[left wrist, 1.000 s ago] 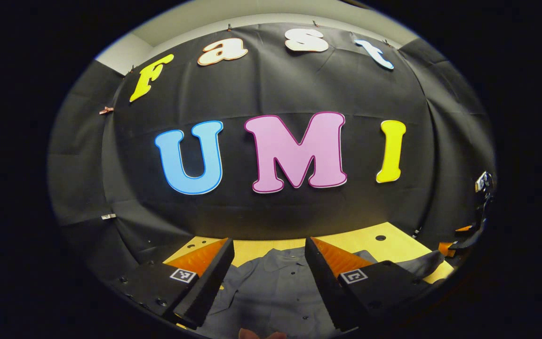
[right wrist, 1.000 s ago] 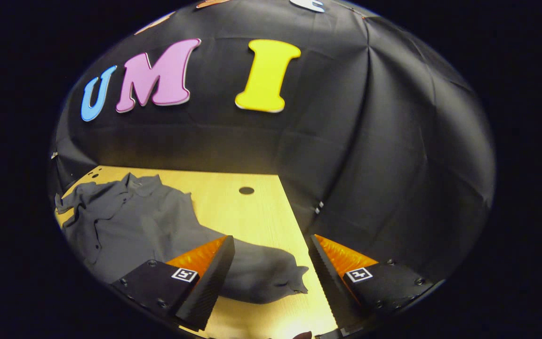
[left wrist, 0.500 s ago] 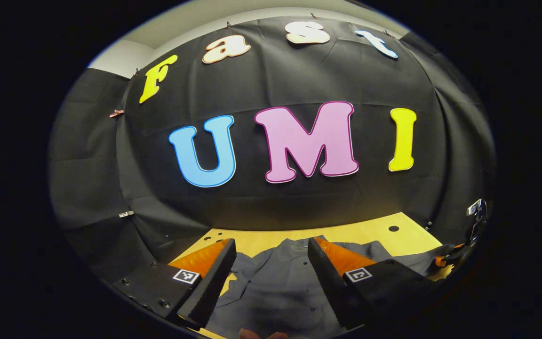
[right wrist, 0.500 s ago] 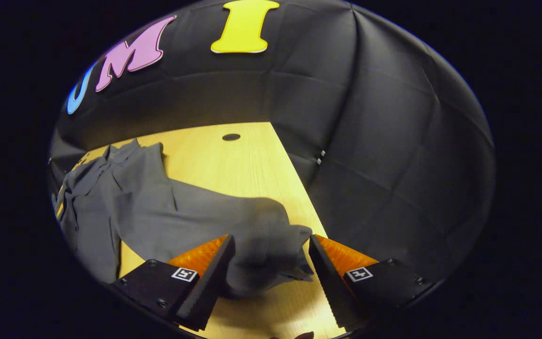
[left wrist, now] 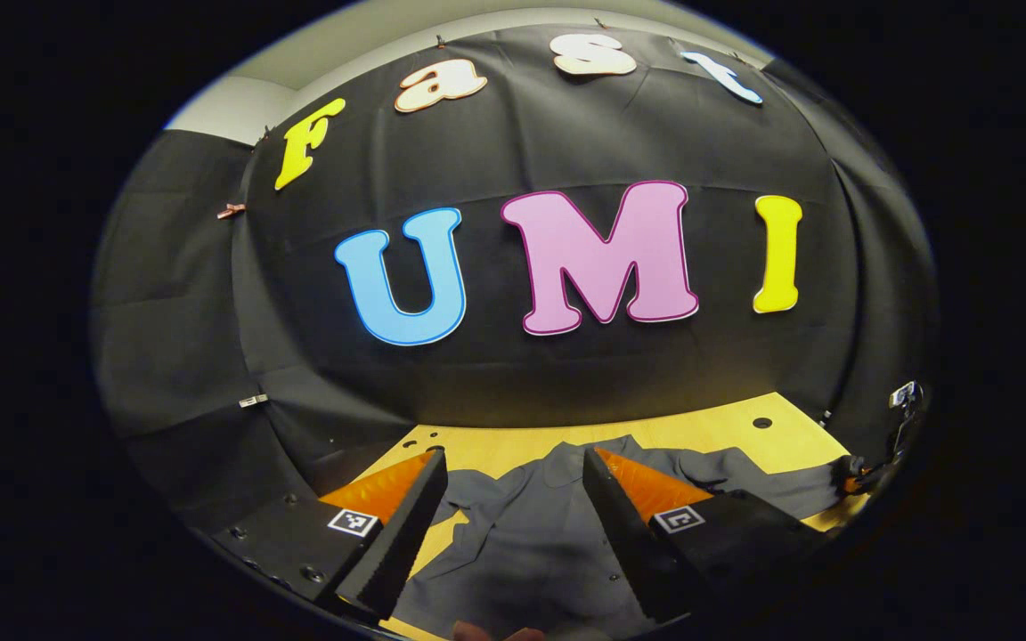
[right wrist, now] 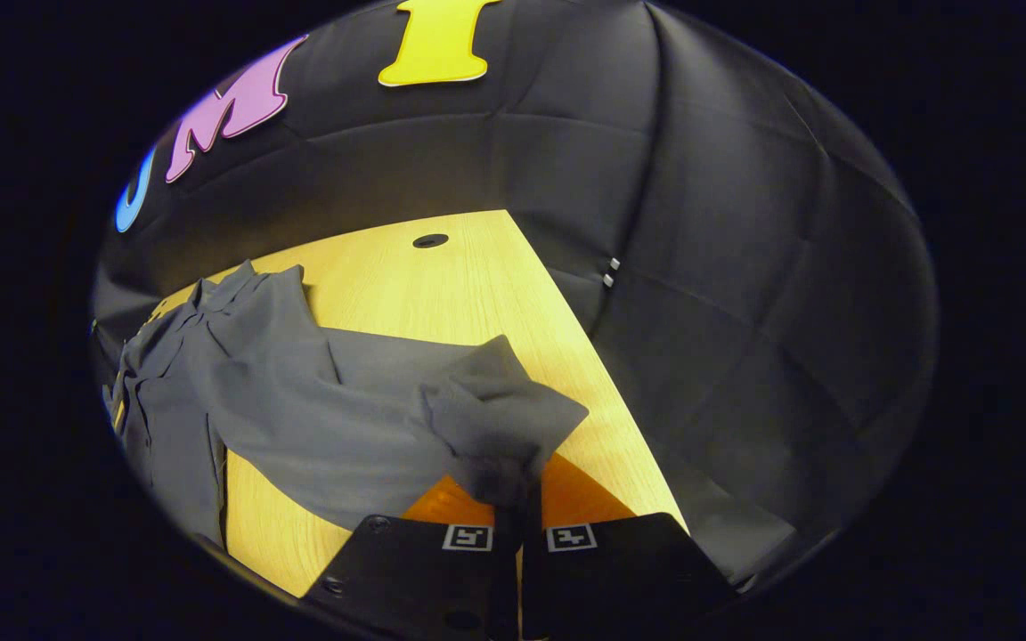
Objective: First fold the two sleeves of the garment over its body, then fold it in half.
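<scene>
- the surface is light wood and there's a good bare stretch of it past the sleeve in the right gripper view, running up to a small round hole near the far edge; its right edge sits right up against the black cloth wall
- grey garment lies spread out, collar toward the far side, buttons facing up, taking up most of the near part of the surface in the left gripper view
- right tongs are pinched together on the cuff end of the sleeve; the fabric bunches up right at the tips and the rest of the sleeve trails off left to the body of the shirt
- left tongs are wide apart, holding nothing, hovering over the shirt front, can't tell if the tips touch the cloth
- nothing else lying on the wood near the sleeve, just the wall close on the right side
</scene>
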### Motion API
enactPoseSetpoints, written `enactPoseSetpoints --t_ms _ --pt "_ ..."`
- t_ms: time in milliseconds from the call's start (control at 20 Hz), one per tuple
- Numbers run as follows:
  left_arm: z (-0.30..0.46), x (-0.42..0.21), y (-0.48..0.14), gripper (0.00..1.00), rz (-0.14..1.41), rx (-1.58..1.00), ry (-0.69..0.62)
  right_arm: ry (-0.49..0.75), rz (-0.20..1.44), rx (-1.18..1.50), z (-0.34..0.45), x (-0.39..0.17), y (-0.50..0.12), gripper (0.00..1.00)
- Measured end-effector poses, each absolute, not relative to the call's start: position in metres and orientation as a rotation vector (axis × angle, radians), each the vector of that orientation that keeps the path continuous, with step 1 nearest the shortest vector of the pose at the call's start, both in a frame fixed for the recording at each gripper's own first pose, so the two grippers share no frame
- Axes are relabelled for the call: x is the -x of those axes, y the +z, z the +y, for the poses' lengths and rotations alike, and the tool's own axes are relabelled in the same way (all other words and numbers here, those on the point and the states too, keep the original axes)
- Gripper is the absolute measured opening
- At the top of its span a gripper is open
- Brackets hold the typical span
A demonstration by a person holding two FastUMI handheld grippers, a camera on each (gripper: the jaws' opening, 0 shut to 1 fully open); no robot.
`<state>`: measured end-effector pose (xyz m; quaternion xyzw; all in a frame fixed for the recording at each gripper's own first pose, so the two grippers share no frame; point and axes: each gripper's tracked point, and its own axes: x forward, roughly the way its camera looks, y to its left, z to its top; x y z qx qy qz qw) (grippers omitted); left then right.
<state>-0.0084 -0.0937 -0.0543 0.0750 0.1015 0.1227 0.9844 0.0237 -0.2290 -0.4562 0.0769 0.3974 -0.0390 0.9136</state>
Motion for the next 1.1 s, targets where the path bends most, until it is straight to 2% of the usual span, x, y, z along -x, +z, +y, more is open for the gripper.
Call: enactPoseSetpoints --t_ms 150,350,750,800,850,1100 --pt "-0.079 0.007 -0.057 0.96 0.195 -0.138 0.219 -0.145 0.749 -0.158 -0.234 -0.027 -0.430 0.07" --pt "-0.054 0.003 -0.060 0.96 0.186 -0.127 0.155 -0.210 0.692 -0.129 -0.235 0.004 -0.388 0.07" --pt "0.002 -0.002 -0.060 0.96 0.135 -0.135 0.023 -0.291 0.520 -0.109 -0.174 0.022 -0.278 0.07" --pt "0.009 -0.003 -0.060 0.96 0.132 -0.126 0.010 -0.294 0.494 -0.112 -0.162 0.023 -0.262 0.12" --pt "0.015 -0.003 -0.062 0.96 0.132 -0.113 -0.003 -0.288 0.471 -0.111 -0.149 0.021 -0.249 0.07" --pt "0.058 -0.007 -0.073 0.96 0.143 -0.052 -0.022 -0.200 0.375 -0.085 -0.062 -0.001 -0.188 0.07"
